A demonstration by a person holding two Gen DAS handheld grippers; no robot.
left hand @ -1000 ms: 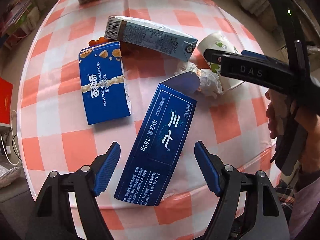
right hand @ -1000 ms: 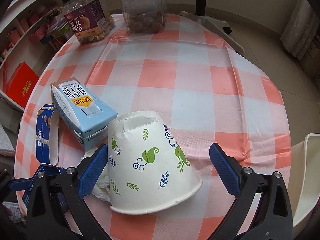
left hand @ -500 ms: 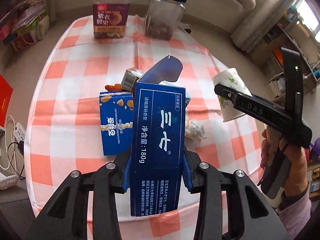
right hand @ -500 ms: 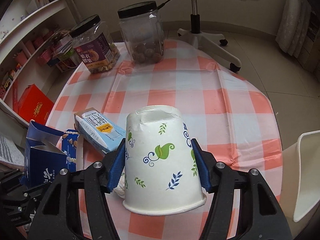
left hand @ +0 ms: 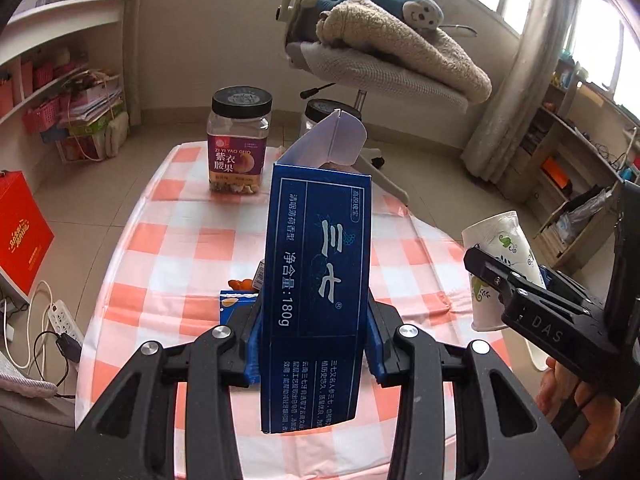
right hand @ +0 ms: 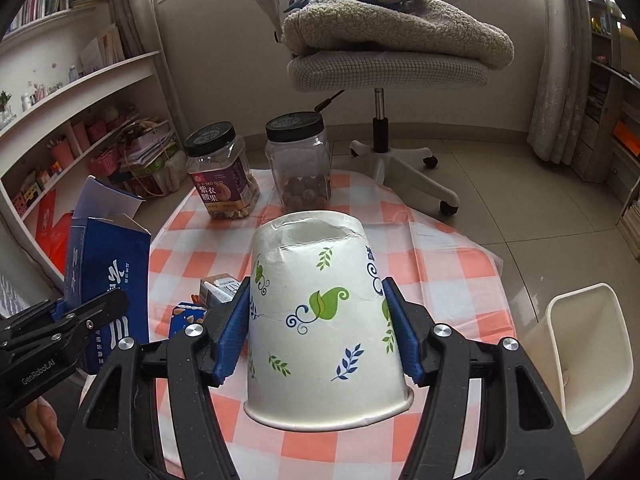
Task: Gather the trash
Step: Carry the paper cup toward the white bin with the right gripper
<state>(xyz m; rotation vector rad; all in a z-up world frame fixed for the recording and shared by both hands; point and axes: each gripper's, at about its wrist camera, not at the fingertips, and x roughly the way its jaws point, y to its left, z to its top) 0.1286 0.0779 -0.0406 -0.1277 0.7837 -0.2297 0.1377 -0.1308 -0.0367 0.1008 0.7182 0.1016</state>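
While lifted clear of the checked table (right hand: 440, 256), held thus: tall dark-blue cardboard carton (left hand: 320, 280), top flap open, clamped in left tongs (left hand: 314, 350); upturned white leaf-printed paper cup (right hand: 324, 320) gripped by right tongs (right hand: 320, 332). Behind: black-lidded nut jar (right hand: 222, 172), clear jar (right hand: 300, 160) partly filled with brown balls. Beside table: white bin (right hand: 592, 356), contents unseen.

"180g" on the dark blue carton (left hand: 316, 300), "ZI YI YAO GUO" on the nut jar (left hand: 238, 148), "DAS" on the right claw (left hand: 496, 276), "GenRobot.AI" on the left claw (right hand: 86, 320)
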